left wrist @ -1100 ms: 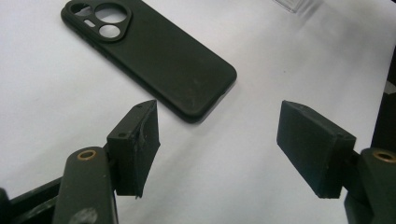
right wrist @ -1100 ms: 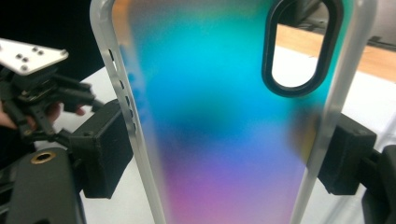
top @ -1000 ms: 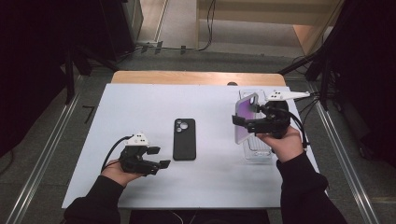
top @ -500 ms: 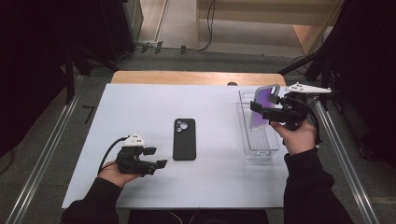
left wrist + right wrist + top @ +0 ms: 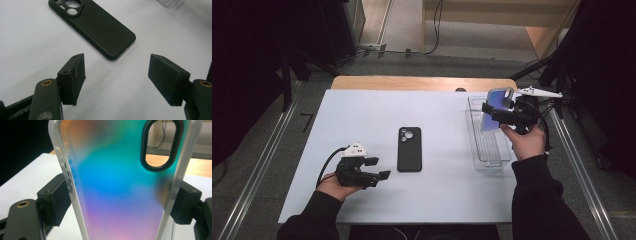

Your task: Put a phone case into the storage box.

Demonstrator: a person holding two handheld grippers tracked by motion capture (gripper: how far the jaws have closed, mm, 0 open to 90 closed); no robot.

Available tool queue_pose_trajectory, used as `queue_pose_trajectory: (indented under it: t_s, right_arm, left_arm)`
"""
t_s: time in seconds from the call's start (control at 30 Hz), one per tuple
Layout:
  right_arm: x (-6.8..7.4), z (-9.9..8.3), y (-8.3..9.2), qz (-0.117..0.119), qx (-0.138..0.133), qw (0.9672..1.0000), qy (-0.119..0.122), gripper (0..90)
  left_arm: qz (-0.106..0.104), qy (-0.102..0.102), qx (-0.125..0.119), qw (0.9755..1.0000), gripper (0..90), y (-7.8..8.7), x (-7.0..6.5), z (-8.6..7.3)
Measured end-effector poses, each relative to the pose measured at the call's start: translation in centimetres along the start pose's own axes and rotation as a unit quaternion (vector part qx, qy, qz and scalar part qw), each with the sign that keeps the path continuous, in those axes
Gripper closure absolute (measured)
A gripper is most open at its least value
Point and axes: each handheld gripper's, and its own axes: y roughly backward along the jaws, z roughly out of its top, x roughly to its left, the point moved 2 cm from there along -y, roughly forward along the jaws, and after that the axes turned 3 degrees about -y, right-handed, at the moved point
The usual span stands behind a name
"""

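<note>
Right claw (image 5: 493, 111): clamped across the width of an iridescent phone case (image 5: 494, 111), one pad on each long edge, lifted off the counter
Iridescent phone case: held upright above the far end of the clear tray (image 5: 477, 150); in the right gripper view (image 5: 120, 185) its frosted rim shows plainly, the colour running from orange and teal at the top to violet below, with a black-edged oval camera hole near the upper right
Right hand (image 5: 524, 142): wrapped round the claw body at the right edge of the counter, just beside the tray
Clear tray: long and narrow, lying on the right part of the white counter (image 5: 362, 115), its length running away from the person
Left claw (image 5: 378, 168): jaws spread apart with nothing between them, low over the near left part of the counter, pointing toward the middle
Left hand (image 5: 334, 184): resting at the near edge
Black phone case (image 5: 409, 155): flat on the counter near the middle, back up, camera cutouts at the far end; in the left gripper view (image 5: 95, 25) it lies just beyond the parted pads, untouched
</note>
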Motion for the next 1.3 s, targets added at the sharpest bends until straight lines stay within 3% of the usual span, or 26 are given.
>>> queue_pose_trajectory:
  t_s: [0.3,0.57,0.7,0.87,1.0,1.3]
  right_arm:
    - [-1.4,1.4,-3.0,-0.049,-0.012,0.9987,-0.003,15.6]
    - [-3.5,1.5,-6.6,-0.058,0.003,0.9977,-0.034,15.6]
    - [-4.1,1.4,-8.2,-0.07,0.003,0.9972,-0.023,15.6]
    - [-5.2,1.3,-9.9,-0.087,0.017,0.995,-0.047,15.5]
    - [-5.6,1.1,-11.3,-0.115,0.027,0.9924,-0.034,15.4]
    - [-6.4,1.0,-14.3,-0.127,0.037,0.9895,-0.059,15.1]
  left_arm:
    - [-0.001,0.002,0.002,1.0,30.5,-0.1,0.0,0.0]
    - [-0.002,0.002,0.003,1.0,30.5,-0.1,0.0,-0.1]
    - [0.0,-0.003,0.007,1.0,30.5,-0.2,-0.1,-0.1]
    - [-0.004,-0.004,0.009,0.9999,30.5,-0.5,-0.2,0.0]
    - [-0.009,-0.005,0.009,0.9999,30.5,-0.5,-0.2,0.0]
    - [-0.012,-0.003,0.008,0.9999,30.5,-0.6,0.0,0.0]
